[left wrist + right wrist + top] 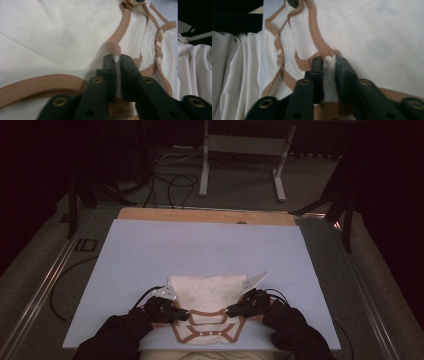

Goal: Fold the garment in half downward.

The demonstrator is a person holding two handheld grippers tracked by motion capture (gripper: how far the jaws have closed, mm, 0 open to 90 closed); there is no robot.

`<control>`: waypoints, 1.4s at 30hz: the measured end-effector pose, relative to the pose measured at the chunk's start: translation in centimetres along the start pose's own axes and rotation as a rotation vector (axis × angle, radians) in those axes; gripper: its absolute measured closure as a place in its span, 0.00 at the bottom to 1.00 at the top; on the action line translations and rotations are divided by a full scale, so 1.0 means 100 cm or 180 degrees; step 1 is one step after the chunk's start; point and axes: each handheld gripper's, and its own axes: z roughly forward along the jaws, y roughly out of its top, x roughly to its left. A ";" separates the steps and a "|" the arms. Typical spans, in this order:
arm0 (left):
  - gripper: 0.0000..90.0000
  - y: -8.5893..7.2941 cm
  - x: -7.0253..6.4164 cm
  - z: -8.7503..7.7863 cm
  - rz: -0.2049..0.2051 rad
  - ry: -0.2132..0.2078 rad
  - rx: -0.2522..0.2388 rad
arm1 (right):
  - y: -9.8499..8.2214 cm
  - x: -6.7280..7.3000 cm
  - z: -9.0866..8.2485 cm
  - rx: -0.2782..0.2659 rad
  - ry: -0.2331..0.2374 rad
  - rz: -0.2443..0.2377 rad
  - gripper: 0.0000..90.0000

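Cream garment with tan trim, pinched at both sides on the near edge of the pale blue board.

Nearest the person, the left gripper and right gripper each clamp a fold of cloth by the tan trim; their own views show white fabric squeezed between the jaws. Beyond, the folded body lies flat, the board's wooden edge farther off, then floor cables and a grey stand. Nothing blocks the cloth.
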 end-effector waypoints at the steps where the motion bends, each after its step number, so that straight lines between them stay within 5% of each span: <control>1: 0.97 0.000 -0.001 0.000 0.0005 -0.0008 0.0001 | 0.001 0.001 -0.001 0.0005 -0.0011 -0.0052 0.92; 13: 0.98 0.002 -0.021 -0.012 0.0282 -0.0102 -0.0140 | 0.007 0.029 -0.020 -0.0231 -0.0061 -0.0332 0.94; 35: 0.98 -0.014 -0.040 -0.017 0.0484 -0.0223 -0.0062 | -0.018 0.061 -0.014 -0.0281 0.0040 -0.0330 0.96; 42: 0.98 -0.021 -0.038 -0.016 0.0495 -0.0360 -0.0034 | -0.022 0.066 -0.013 -0.0284 0.0077 -0.0376 0.96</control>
